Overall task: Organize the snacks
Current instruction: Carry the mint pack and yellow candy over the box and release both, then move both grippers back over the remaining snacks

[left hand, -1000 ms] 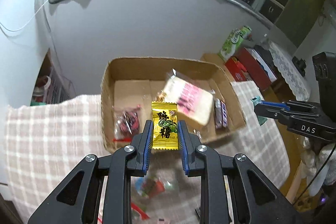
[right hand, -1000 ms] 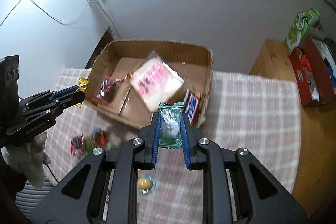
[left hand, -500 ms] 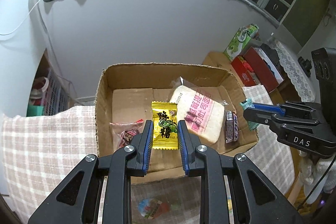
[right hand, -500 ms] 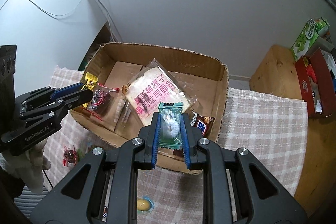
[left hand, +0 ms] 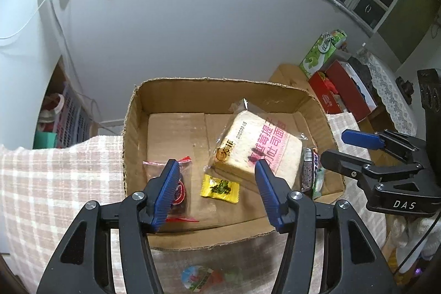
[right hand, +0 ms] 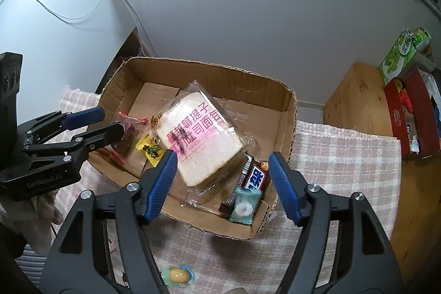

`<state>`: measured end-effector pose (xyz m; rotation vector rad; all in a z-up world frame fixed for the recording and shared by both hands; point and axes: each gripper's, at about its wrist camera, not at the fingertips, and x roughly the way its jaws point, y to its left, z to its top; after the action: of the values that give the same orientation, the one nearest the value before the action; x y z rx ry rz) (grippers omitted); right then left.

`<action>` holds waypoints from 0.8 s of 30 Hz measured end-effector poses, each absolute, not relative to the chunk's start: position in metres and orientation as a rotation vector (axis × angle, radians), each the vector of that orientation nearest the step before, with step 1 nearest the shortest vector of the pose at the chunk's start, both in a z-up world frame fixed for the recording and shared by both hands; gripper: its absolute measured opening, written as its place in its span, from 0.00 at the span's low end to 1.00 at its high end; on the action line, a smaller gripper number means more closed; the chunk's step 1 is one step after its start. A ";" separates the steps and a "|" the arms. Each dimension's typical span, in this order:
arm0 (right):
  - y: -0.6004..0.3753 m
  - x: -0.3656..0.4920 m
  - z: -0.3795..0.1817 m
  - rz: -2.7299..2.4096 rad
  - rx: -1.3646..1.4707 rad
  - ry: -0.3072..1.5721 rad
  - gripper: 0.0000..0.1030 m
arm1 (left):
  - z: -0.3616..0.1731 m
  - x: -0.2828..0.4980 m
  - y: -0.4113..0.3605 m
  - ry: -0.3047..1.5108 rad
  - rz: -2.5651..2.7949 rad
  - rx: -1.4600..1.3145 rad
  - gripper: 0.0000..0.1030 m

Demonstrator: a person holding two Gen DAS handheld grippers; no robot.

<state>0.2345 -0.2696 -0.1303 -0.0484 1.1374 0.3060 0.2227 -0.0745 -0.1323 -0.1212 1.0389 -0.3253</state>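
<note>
A cardboard box (left hand: pixel 132 128) (right hand: pixel 286 112) stands on the checked cloth. In it lie a wrapped bread slice (left hand: pixel 259 148) (right hand: pixel 198 137), a yellow candy (left hand: pixel 219 188) (right hand: pixel 150 149), a red snack bag (left hand: pixel 180 186) (right hand: pixel 128 139), a chocolate bar (right hand: pixel 255 175) (left hand: pixel 308 170) and a green mint candy (right hand: pixel 244 207). My left gripper (left hand: pixel 217 192) (right hand: pixel 107 123) is open and empty above the yellow candy. My right gripper (right hand: pixel 223 181) (left hand: pixel 341 146) is open and empty above the box's front right corner.
Loose snacks lie on the cloth in front of the box: a colourful packet (left hand: pixel 198 277) and a round yellow sweet (right hand: pixel 177 276). A wooden cabinet (right hand: pixel 358 98) with red and green boxes (right hand: pixel 405 51) stands at the right. A white wall is behind.
Both grippers moved over the box and opened. The yellow candy dropped from the left gripper and the green mint from the right; both now lie in the box.
</note>
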 end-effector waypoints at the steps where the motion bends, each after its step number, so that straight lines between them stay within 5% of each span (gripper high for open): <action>1: -0.269 0.234 -0.130 0.307 -0.051 1.137 0.69 | -0.131 0.222 -0.074 1.035 -0.324 -0.123 0.54; 24: -0.268 0.152 -0.121 0.357 -0.036 1.156 0.69 | -0.123 0.131 -0.039 1.023 -0.296 -0.151 0.54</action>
<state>0.1517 -0.2682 -0.1212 -0.0361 1.1558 0.3574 0.1308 -0.0387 -0.1228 -0.1507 1.0231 -0.2961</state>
